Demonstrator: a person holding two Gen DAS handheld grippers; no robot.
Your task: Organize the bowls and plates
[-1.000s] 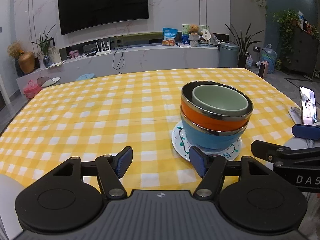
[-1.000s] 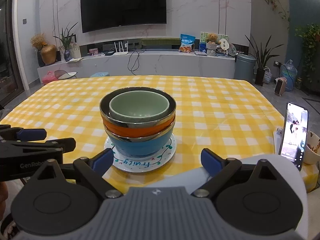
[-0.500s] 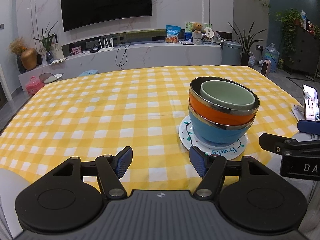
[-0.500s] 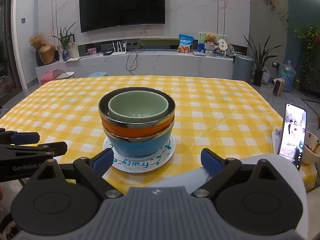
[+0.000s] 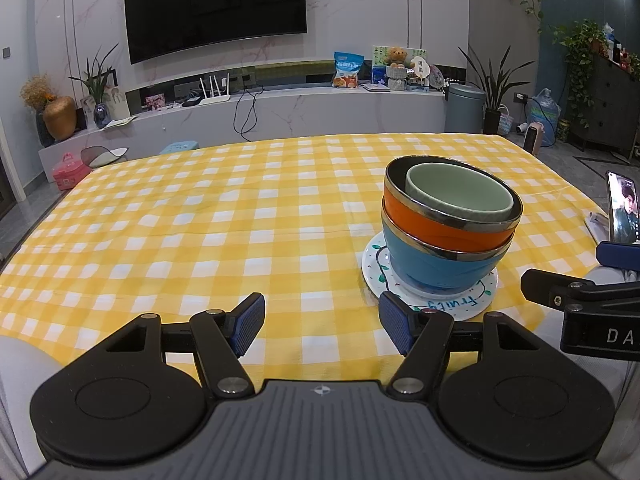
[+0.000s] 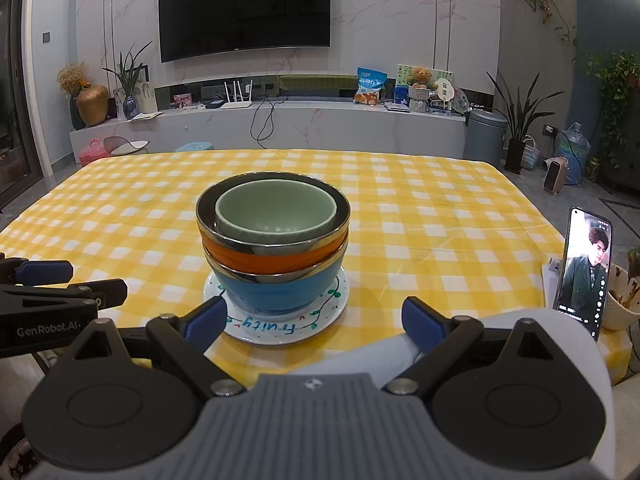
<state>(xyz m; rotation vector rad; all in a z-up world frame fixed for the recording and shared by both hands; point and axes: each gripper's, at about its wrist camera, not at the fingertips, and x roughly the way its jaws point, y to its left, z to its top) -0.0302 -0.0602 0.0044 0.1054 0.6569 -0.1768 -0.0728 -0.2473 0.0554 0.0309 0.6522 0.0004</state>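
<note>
A stack stands on the yellow checked tablecloth: a white "Fruity" plate at the bottom, a blue bowl on it, an orange bowl in that, and a pale green bowl on top. In the left wrist view the plate, blue bowl, orange bowl and green bowl sit to the right. My left gripper is open and empty, left of the stack. My right gripper is open and empty, just in front of the plate.
A phone stands propped at the table's right edge, with a dirty bowl beside it. The other gripper shows at each view's side, the right gripper and the left gripper. A TV wall and a low cabinet lie beyond the table.
Both grippers have drawn back a little from the stack and risen slightly. The left view has swung so the stack sits further right. The bowls and plate have not moved.
</note>
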